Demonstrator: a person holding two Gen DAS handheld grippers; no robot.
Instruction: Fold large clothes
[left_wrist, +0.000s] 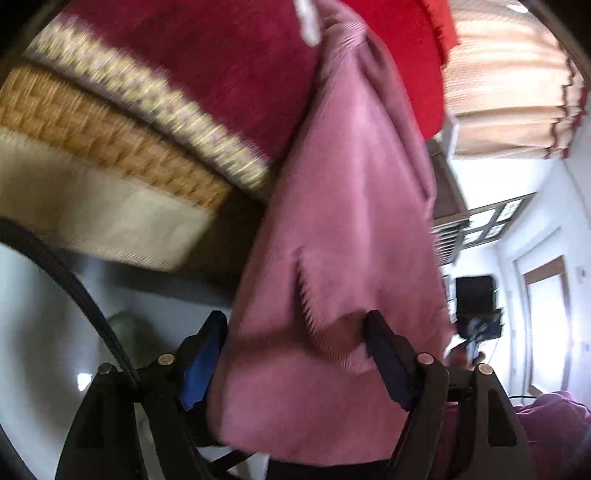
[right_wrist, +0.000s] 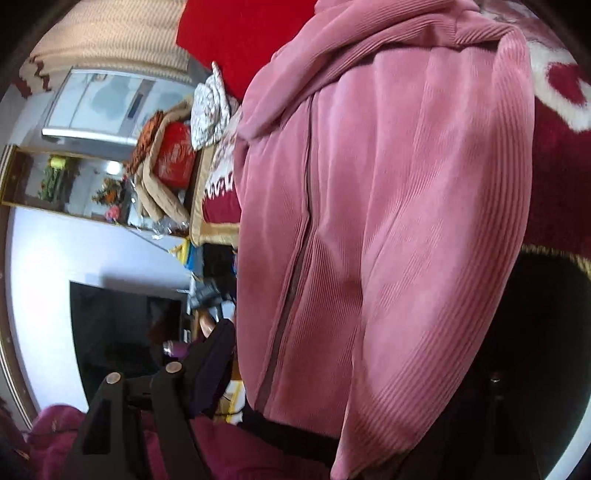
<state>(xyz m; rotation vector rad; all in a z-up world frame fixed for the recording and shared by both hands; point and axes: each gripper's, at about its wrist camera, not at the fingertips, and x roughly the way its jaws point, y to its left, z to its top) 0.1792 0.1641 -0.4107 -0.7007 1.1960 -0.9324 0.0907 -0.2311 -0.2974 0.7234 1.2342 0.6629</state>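
A pink ribbed jacket (right_wrist: 388, 221) with a front zip hangs in the air above a red patterned bedspread (left_wrist: 207, 81). The left gripper (left_wrist: 295, 354) has its fingers spread wide, with the jacket's hem draped between them, so it is not pinching. The right gripper (right_wrist: 332, 369) is mostly buried under cloth; one finger shows, and I cannot tell whether it is closed. This looks like the lifting and spreading step. Next, the jacket probably needs laying flat on the bedspread before any fold.

A red blanket (left_wrist: 229, 70) fills twelve o'clock, a dark television (right_wrist: 122, 328) sits at eight o'clock.
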